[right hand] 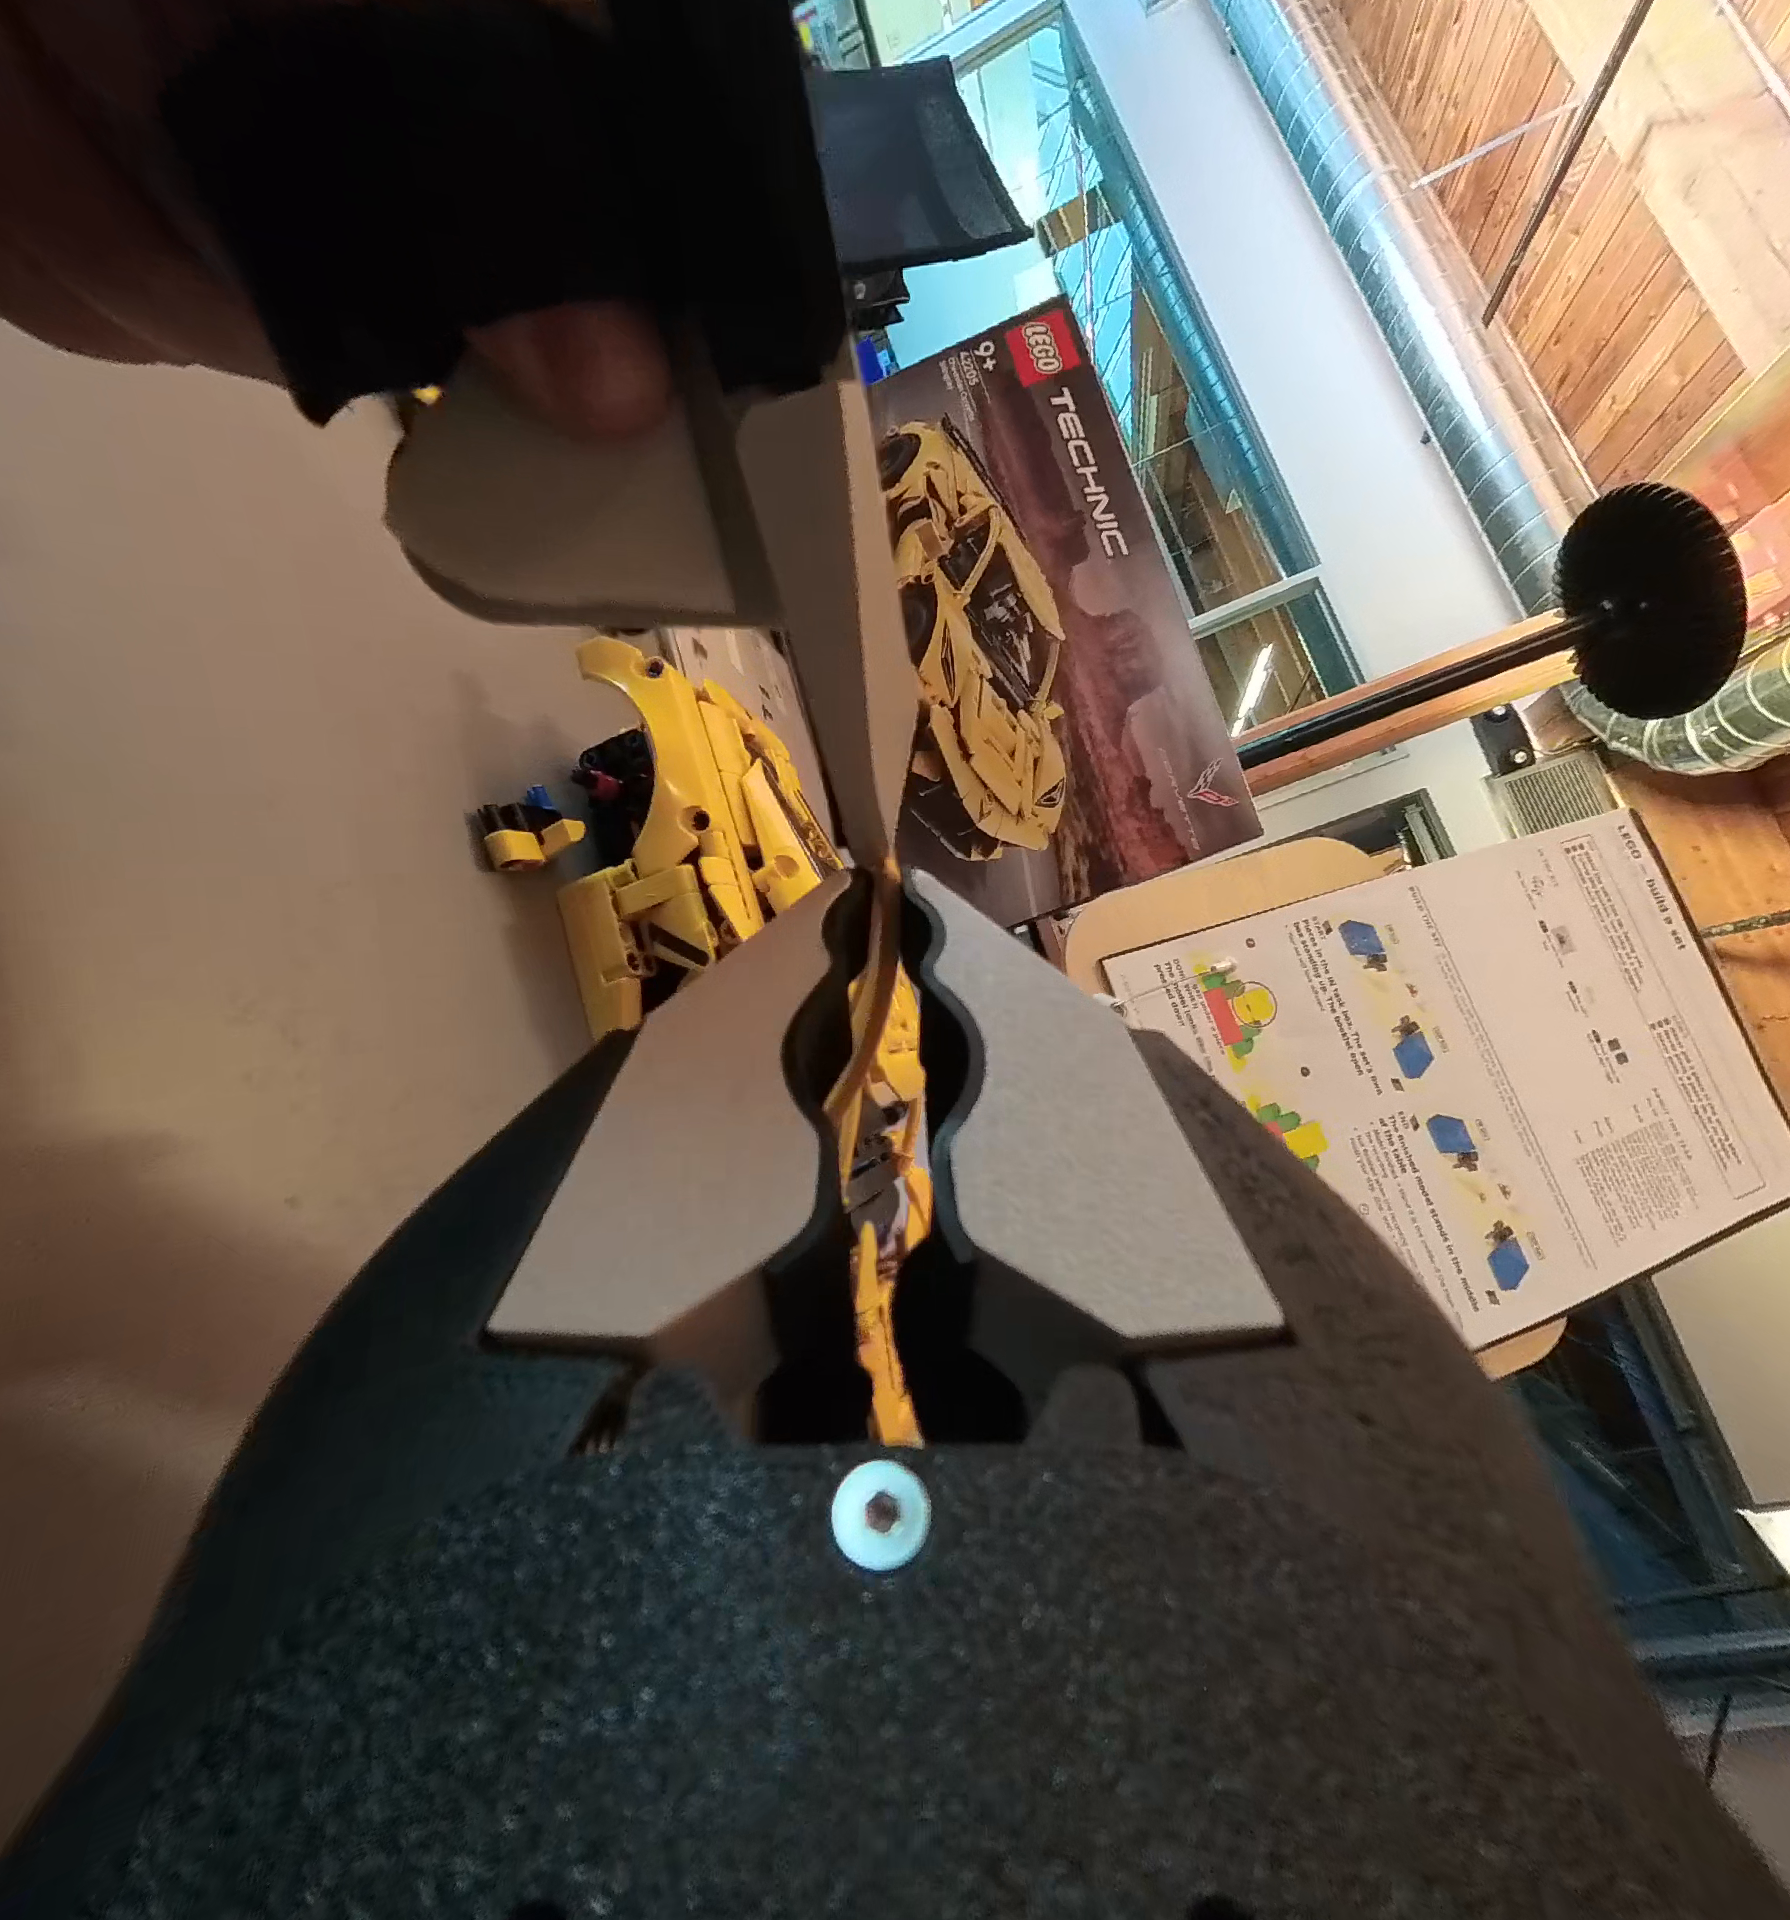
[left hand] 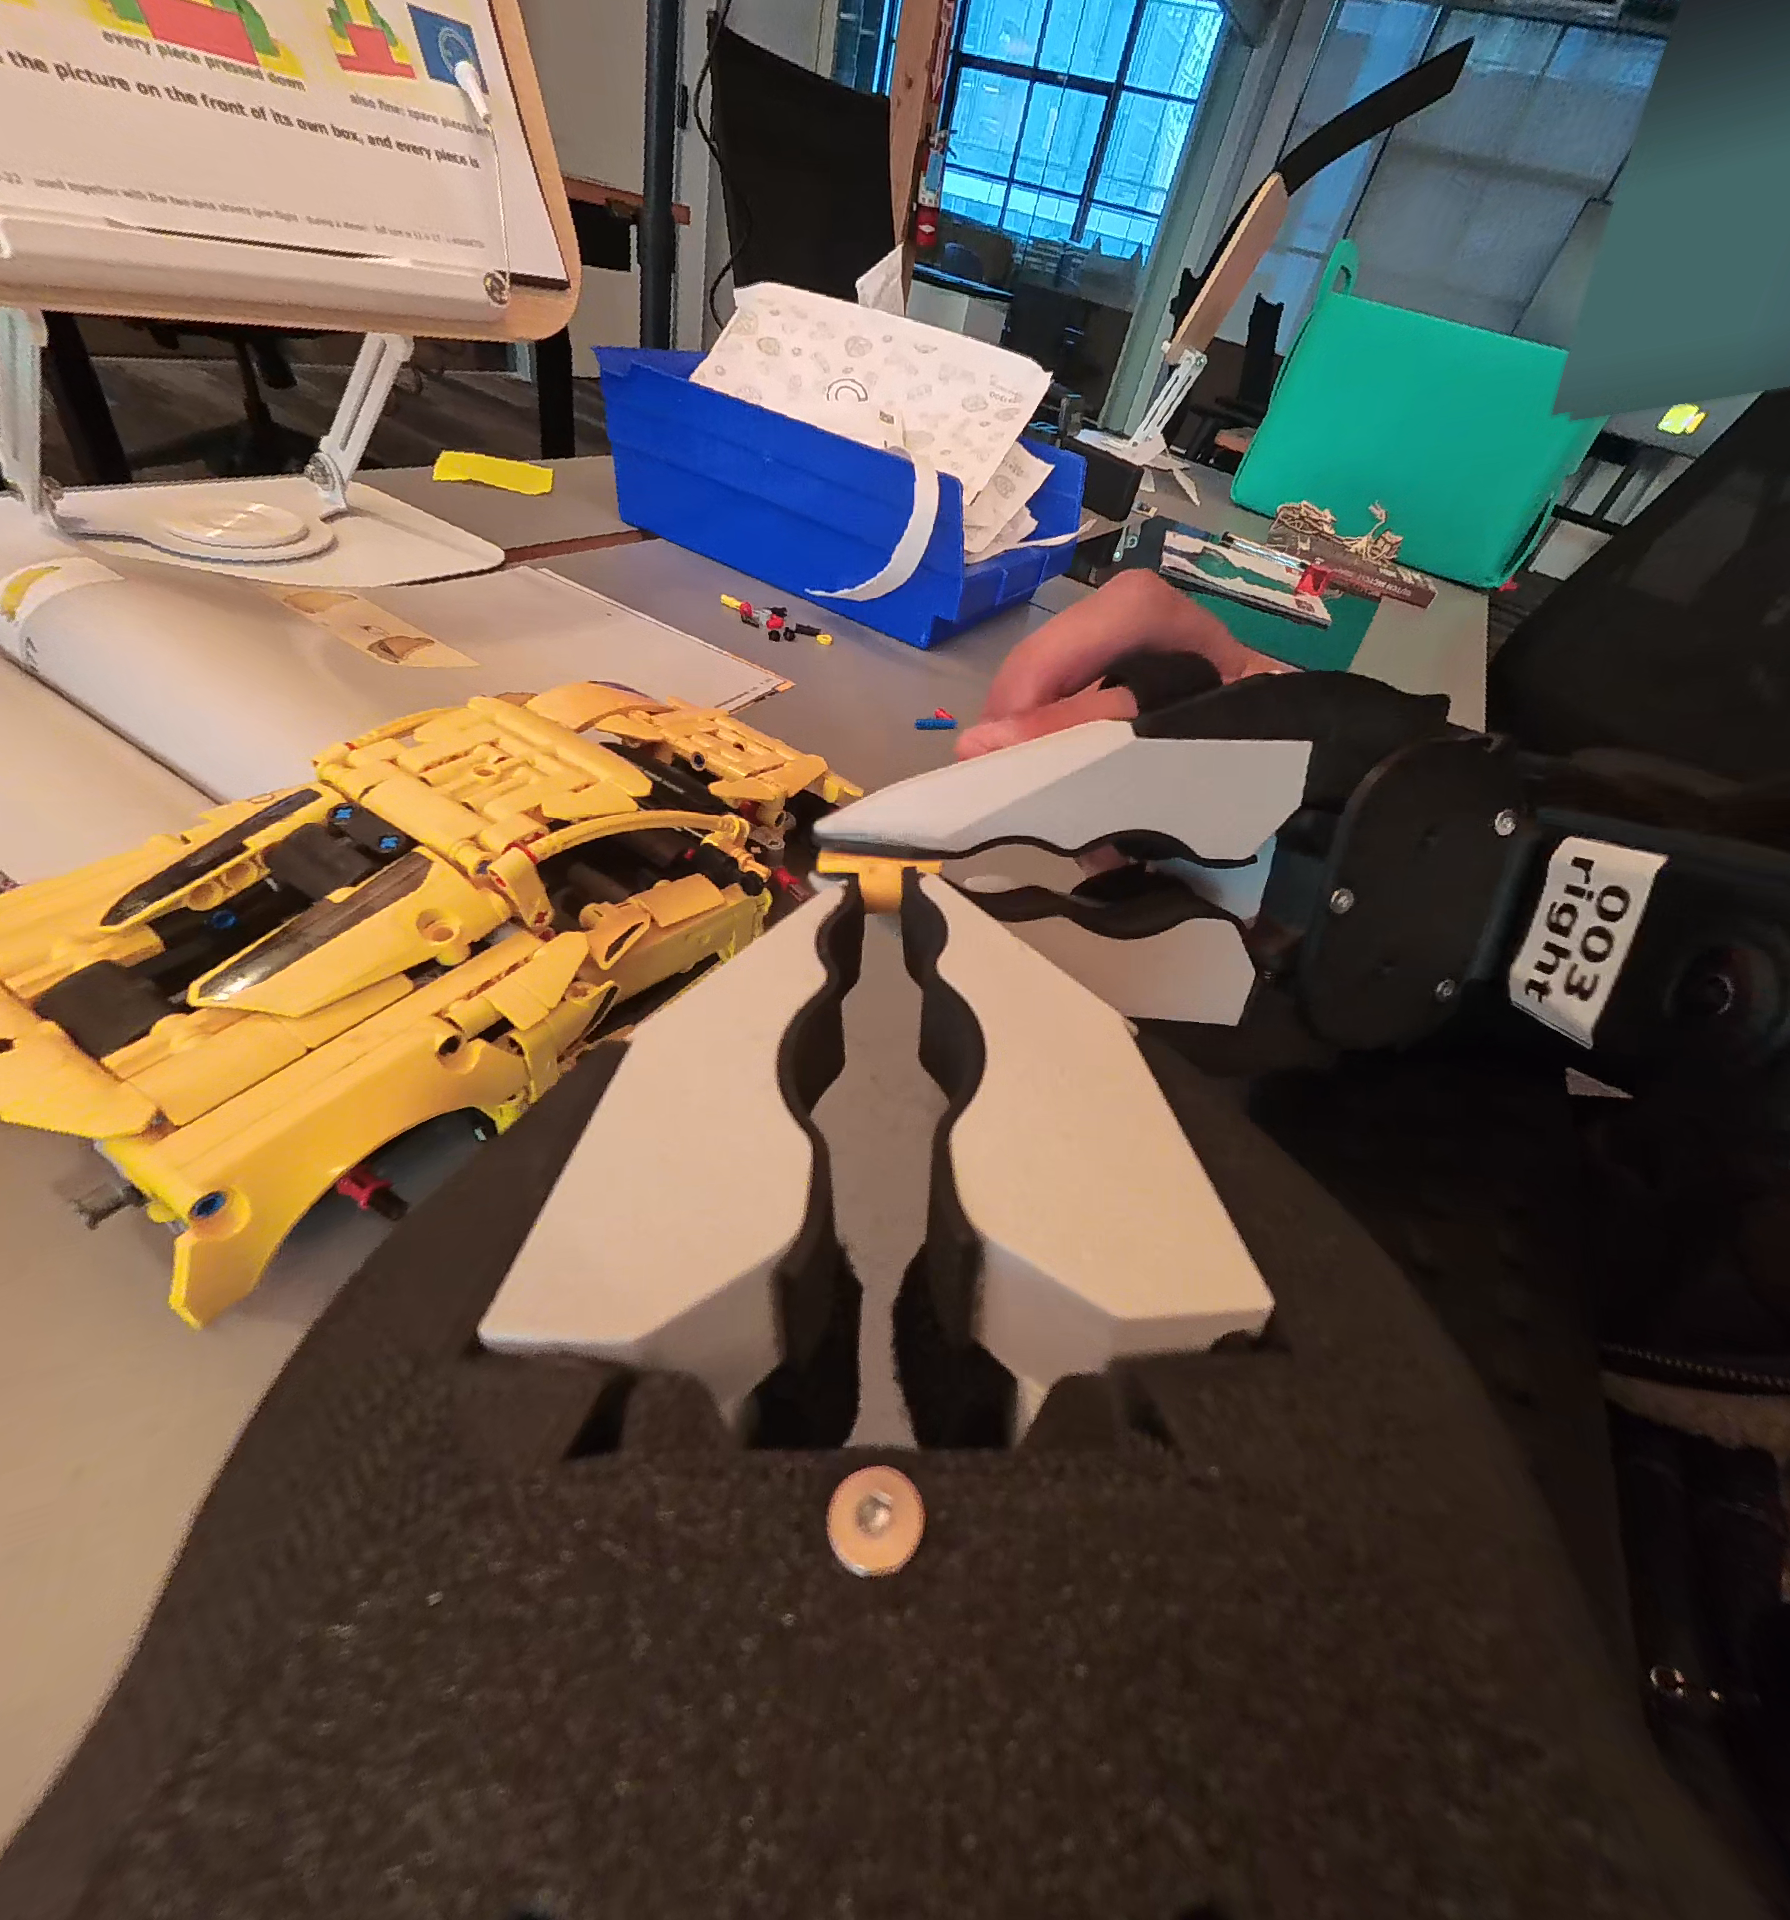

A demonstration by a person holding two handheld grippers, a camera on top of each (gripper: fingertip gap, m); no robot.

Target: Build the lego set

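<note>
In the left wrist view, a glossy yellow car [left hand: 351, 935] of angular plastic panels and black beams is seen lying on the smooth grey counter [left hand: 60, 1455], on an open booklet [left hand: 247, 665]. The left gripper [left hand: 875, 883], with matte grey fingers edged in wavy black rubber and a grainy foam-like base, is nearly closed, its jaws pinched on a small yellow piece [left hand: 875, 871] just beside the car. The same piece is also gripped from the right by the narrowed jaws of the right gripper [left hand: 849, 847]. A blue bin [left hand: 766, 488] stuffed with crumpled paper stands behind.

In the right wrist view, which is turned sideways, a thin curved yellow piece [right hand: 875, 935] is clamped at the right gripper's [right hand: 878, 891] tips, the jaws almost together. The car [right hand: 704, 831] is visible beyond, with a printed box [right hand: 1078, 644] behind it.
</note>
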